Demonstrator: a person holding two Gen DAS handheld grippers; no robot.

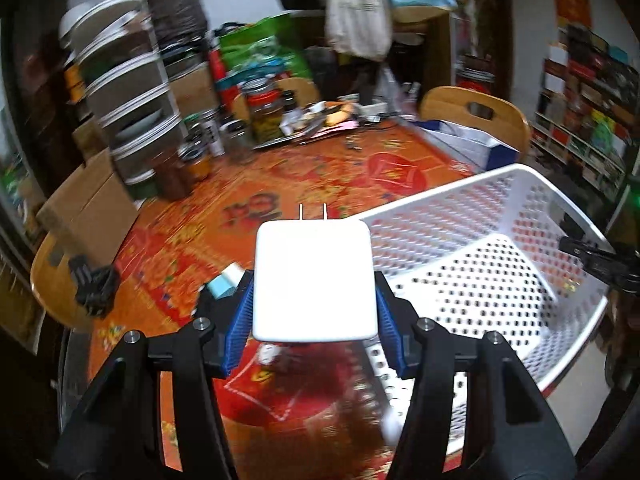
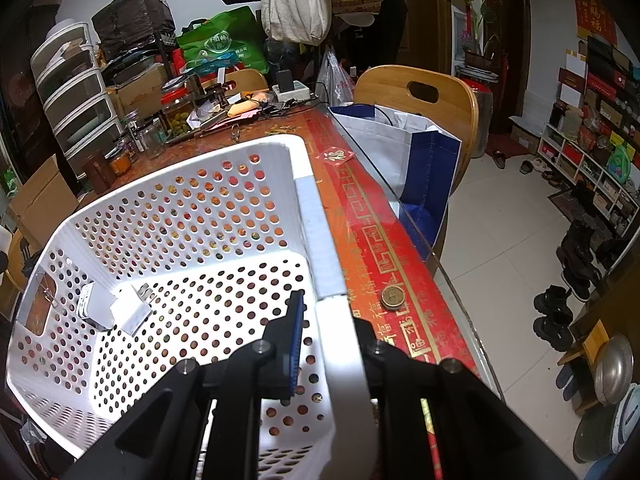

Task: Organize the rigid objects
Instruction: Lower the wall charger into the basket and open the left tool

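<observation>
Between blue pads of left gripper: white charger, clamped, prongs forward, above desk beside white basket. Right gripper: closed on basket rim. Farther inside basket: two white adapters.

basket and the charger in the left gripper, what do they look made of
Basket: likely moulded white plastic with a slight sheen, walls and floor punched with even round holes. Charger: smooth matte white plastic shell by its look, rounded corners, with two thin metal prongs.
</observation>
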